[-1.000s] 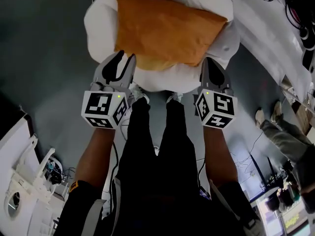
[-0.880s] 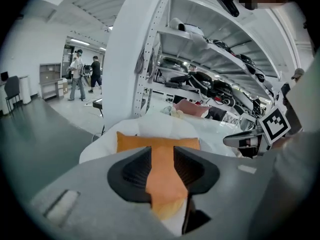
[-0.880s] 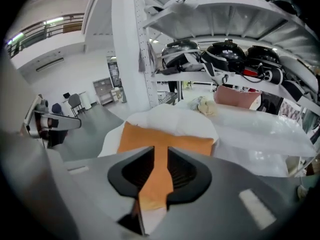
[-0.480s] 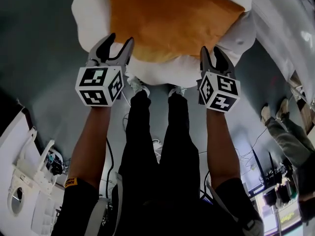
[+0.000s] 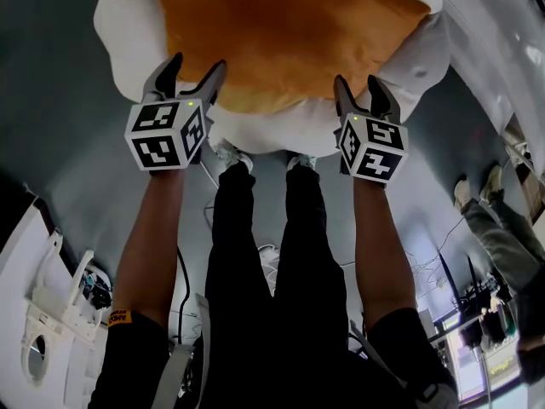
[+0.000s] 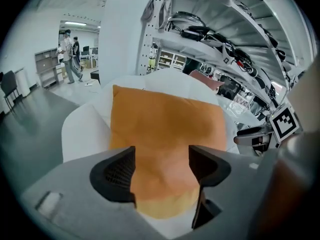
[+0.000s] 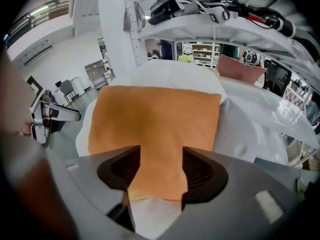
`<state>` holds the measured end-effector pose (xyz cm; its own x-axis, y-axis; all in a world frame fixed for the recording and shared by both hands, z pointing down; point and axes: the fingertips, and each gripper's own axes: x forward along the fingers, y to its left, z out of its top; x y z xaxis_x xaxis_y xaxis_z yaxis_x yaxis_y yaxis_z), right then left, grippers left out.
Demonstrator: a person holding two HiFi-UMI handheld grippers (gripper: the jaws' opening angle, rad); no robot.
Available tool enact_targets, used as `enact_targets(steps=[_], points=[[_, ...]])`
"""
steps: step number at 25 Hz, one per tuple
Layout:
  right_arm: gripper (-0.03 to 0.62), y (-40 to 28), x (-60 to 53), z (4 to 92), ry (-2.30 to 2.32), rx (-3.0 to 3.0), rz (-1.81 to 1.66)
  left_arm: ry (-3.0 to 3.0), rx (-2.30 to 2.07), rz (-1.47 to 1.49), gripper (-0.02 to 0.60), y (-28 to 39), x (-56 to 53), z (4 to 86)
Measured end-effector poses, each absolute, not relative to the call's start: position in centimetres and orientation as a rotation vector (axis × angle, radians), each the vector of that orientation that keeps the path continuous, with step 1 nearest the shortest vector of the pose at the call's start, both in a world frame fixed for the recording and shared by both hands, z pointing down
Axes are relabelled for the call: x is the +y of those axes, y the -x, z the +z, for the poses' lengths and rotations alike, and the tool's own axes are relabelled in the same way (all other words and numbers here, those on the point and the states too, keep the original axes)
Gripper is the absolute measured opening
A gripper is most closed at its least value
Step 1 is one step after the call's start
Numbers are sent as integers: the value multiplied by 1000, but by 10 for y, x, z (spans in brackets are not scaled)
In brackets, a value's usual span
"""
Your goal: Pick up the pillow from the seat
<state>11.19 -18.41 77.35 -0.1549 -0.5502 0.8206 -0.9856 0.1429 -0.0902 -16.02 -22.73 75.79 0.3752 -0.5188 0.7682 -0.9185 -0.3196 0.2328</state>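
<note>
An orange pillow (image 5: 281, 32) lies flat on a round white padded seat (image 5: 128, 24). My left gripper (image 5: 196, 66) is at the pillow's near left corner and its jaws are opening. In the left gripper view the pillow (image 6: 165, 129) shows through the gap of the left gripper (image 6: 161, 159), and the pads do not press on it. My right gripper (image 5: 358, 88) is at the near right edge, jaws also opening. In the right gripper view the pillow (image 7: 155, 124) fills the gap of the right gripper (image 7: 161, 166), untouched, on the seat (image 7: 235, 129).
The person's legs and shoes (image 5: 230, 153) stand just before the seat on the grey floor. White shelving with cables (image 6: 215, 29) and a plastic-covered surface (image 5: 502, 49) lie to the right. A white machine (image 5: 43, 331) is at the lower left. Another person's legs (image 5: 498, 228) are at the right.
Both grippers have moved forward to the pillow's near edge. Their jaws, nearly shut before, have spread apart. The pillow and seat now sit closer and larger in view.
</note>
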Motion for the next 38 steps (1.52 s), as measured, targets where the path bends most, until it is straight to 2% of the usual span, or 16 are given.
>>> enact_targets(steps=[5, 15, 27, 30, 38], points=[[284, -121, -185, 802, -1459, -1759, 903, -1949, -1239, 824, 371, 164, -233, 783], [304, -129, -195, 844, -1427, -1709, 924, -1919, -1224, 889, 373, 167, -246, 821], [285, -131, -208, 862, -1412, -1692, 911, -1897, -1225, 946, 371, 164, -247, 845], [268, -131, -210, 864, -1421, -1686, 910, -1898, -1240, 970, 353, 164, -248, 848], [231, -134, -216, 867, -1444, -1678, 912, -1919, -1244, 1059, 228, 161, -253, 852]])
